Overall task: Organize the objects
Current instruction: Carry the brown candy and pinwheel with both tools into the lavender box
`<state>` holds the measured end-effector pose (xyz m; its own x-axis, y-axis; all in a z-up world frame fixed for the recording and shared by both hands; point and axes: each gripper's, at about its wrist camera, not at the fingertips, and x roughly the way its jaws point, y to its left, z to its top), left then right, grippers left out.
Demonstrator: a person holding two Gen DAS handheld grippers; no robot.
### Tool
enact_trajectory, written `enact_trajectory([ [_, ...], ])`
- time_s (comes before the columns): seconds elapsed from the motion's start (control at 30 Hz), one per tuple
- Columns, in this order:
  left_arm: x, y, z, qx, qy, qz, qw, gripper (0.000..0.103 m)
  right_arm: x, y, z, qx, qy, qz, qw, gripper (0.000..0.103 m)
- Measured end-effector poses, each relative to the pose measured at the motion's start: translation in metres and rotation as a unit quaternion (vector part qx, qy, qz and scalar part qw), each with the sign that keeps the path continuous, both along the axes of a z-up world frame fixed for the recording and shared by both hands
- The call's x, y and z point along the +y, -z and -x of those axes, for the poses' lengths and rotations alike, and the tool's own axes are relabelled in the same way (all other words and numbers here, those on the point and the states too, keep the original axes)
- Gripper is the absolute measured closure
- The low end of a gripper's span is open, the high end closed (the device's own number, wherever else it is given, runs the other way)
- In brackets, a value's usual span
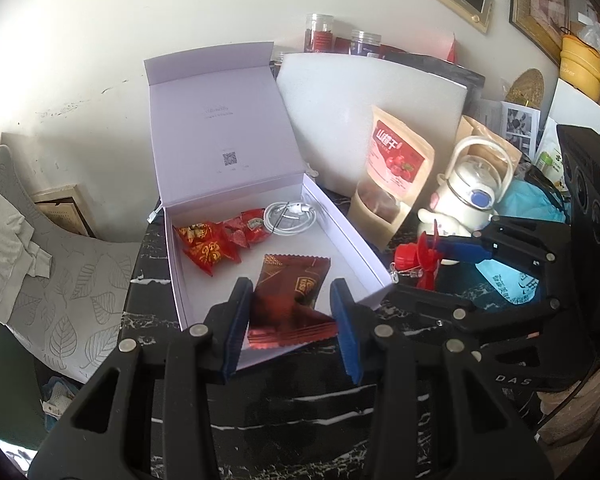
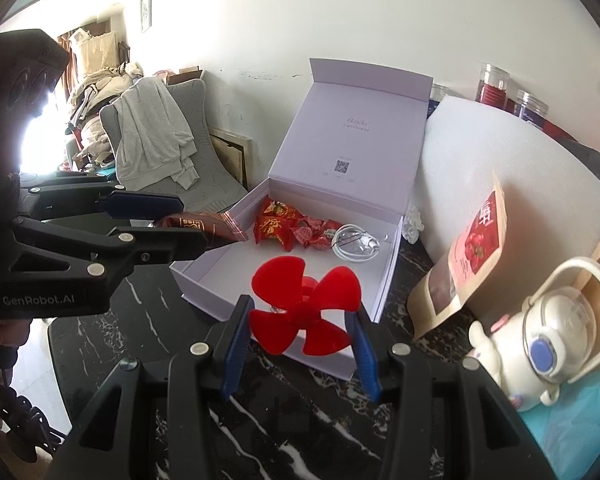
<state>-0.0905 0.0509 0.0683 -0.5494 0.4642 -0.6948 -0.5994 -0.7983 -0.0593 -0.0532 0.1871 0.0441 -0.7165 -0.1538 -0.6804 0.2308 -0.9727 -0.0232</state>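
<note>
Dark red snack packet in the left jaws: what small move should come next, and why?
Probably carry the dark red snack packet a little forward over the open white box and release it. The left gripper holds it at the near rim, with bare floor just ahead of the red candies and white cable.

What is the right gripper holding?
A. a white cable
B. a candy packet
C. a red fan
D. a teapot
C: the right gripper has its fingers closed on the red fan, just in front of the open box; the candy packet is in the left gripper instead.
</note>
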Motion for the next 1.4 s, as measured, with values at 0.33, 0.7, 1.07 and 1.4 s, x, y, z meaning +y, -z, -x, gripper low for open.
enact_trajectory([
  [0.33, 0.009, 0.009, 0.045, -0.013, 0.001, 0.01, 0.9999, 0.064, 0.007, 0.006, 0.043, -0.007, 0.007, -0.004, 1.0, 0.056],
  [0.7, 0.034, 0.024, 0.09, -0.03, 0.02, 0.02, 0.9992, 0.064, 0.027, 0.014, 0.089, -0.014, 0.03, -0.008, 0.999, 0.056],
  [1.07, 0.052, 0.04, 0.13, -0.032, 0.032, 0.038, 0.9983, 0.064, 0.038, 0.019, 0.128, -0.017, 0.049, -0.011, 0.999, 0.056],
  [1.4, 0.058, 0.061, 0.163, -0.039, 0.027, 0.048, 0.9977, 0.064, 0.038, 0.035, 0.162, -0.033, 0.05, -0.01, 0.998, 0.056],
])
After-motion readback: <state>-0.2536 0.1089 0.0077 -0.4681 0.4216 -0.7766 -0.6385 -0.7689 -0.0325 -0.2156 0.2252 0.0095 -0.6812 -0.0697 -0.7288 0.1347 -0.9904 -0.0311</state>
